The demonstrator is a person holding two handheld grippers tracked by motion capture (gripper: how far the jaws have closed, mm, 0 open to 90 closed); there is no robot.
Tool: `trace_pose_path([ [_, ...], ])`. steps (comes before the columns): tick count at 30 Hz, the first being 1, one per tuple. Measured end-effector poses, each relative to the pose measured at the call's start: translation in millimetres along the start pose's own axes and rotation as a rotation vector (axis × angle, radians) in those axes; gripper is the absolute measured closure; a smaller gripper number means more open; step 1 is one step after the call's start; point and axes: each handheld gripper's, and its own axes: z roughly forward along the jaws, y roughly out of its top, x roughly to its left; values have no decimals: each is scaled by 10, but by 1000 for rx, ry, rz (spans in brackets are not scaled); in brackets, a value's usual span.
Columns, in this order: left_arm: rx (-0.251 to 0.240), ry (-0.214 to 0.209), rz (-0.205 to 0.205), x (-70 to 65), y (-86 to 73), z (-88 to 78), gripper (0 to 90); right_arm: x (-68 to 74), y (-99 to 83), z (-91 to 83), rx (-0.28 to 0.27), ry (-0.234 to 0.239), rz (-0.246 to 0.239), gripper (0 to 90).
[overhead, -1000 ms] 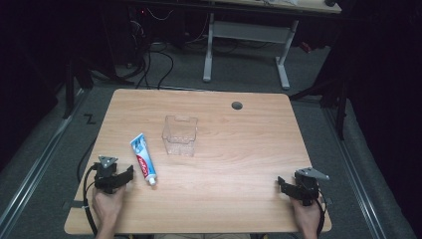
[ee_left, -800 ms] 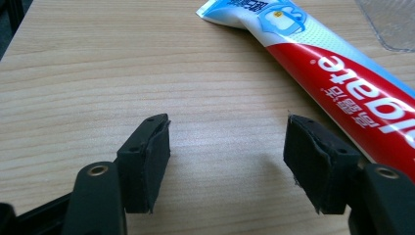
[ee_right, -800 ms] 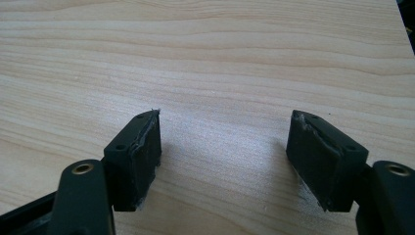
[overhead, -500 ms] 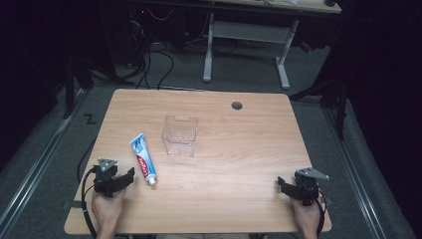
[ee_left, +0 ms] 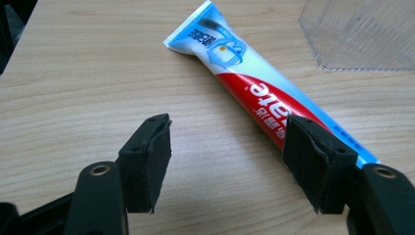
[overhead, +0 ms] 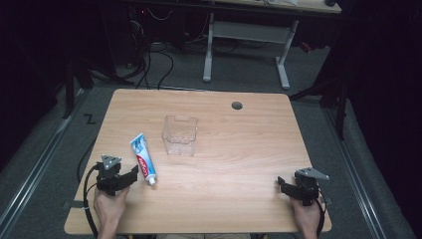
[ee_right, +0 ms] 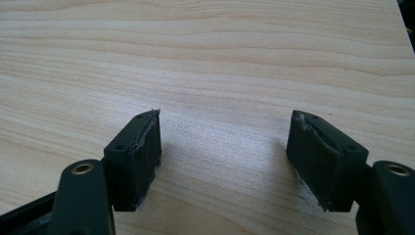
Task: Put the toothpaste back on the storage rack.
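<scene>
A red, white and blue toothpaste tube lies flat on the wooden table, left of centre, its cap end towards the front. In the left gripper view the tube runs diagonally, and its lower part passes behind the right jaw. My left gripper rests at the front left, open and empty, just left of the tube's cap end. A clear plastic container stands upright just right of the tube's far end; its corner shows at top right. My right gripper sits at the front right, open over bare wood.
A round cable hole sits near the table's far edge. The table's left edge is close to the left gripper. Beyond the table, a white desk frame and cables stand on the dark floor.
</scene>
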Motion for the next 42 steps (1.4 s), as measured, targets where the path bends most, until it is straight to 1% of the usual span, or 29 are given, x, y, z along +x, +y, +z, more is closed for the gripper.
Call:
trace_pose_path([
  [7, -10, -34, -8, -37, 111, -31, 324, 0, 0, 0, 0, 0, 0, 290],
  [10, -10, -36, -11, -63, 165, -16, 317, -1, 0, 0, 0, 0, 0, 290],
  [16, 15, -30, 0, -119, 256, 37, 305, -1, 0, 0, -1, 1, 0, 290],
  [20, 35, -36, -11, -120, 306, 69, 290, -2, 0, -1, -1, 1, 1, 290],
  [22, 47, -49, -21, -111, 326, 86, 284, -2, 0, -1, -1, 2, 1, 290],
  [29, 73, -49, -25, -112, 416, 98, 271, -2, 0, -1, -1, 2, 1, 290],
  [30, 70, -47, -26, -111, 422, 103, 265, -2, 0, -1, -1, 2, 1, 290],
  [31, 73, -53, -32, -103, 428, 110, 264, -2, 0, -1, -1, 2, 1, 290],
  [37, 115, -38, -53, -64, 441, 184, 231, -4, -1, -1, -1, 3, 1, 290],
  [40, 115, -36, -68, -39, 448, 200, 212, -5, 0, 0, -2, 3, -1, 290],
  [42, 121, -27, -71, -30, 461, 210, 198, -2, 0, -1, -1, 2, 2, 290],
])
